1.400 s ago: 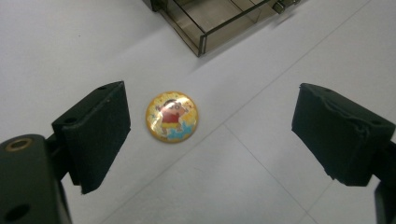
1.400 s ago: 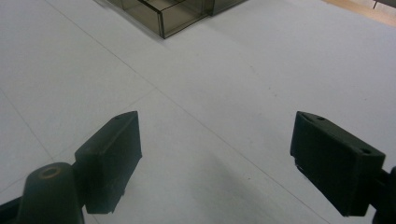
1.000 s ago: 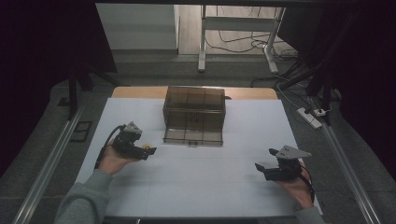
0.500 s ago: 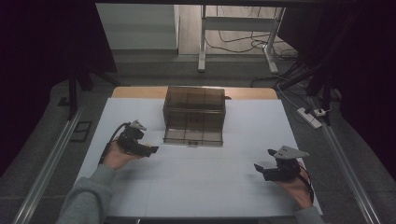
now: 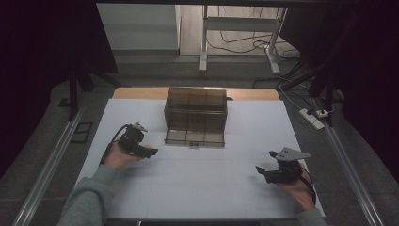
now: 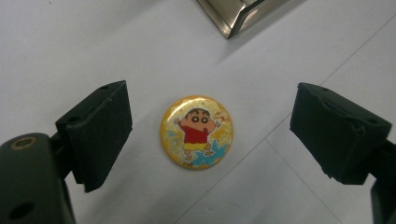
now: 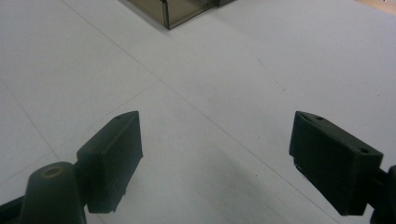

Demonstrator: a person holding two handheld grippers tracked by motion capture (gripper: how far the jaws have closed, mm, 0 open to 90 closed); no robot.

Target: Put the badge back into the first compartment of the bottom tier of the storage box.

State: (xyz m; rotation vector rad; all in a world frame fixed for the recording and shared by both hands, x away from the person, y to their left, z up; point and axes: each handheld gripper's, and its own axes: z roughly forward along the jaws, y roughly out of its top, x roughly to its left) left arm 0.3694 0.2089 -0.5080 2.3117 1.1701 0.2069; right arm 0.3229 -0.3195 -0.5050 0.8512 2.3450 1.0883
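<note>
Right gripper (image 5: 264, 172) sits near the table's (image 5: 211, 188) front right edge, jaws wide apart, nothing between them but bare white surface. Left gripper (image 5: 149, 151) is farther in on the left, jaws also wide apart, holding nothing; a round yellow cartoon badge (image 6: 196, 132) lies flat on the table between them, touching neither pad. Beyond it, mid-table toward the back, stands a smoky transparent box (image 5: 195, 115).
</note>
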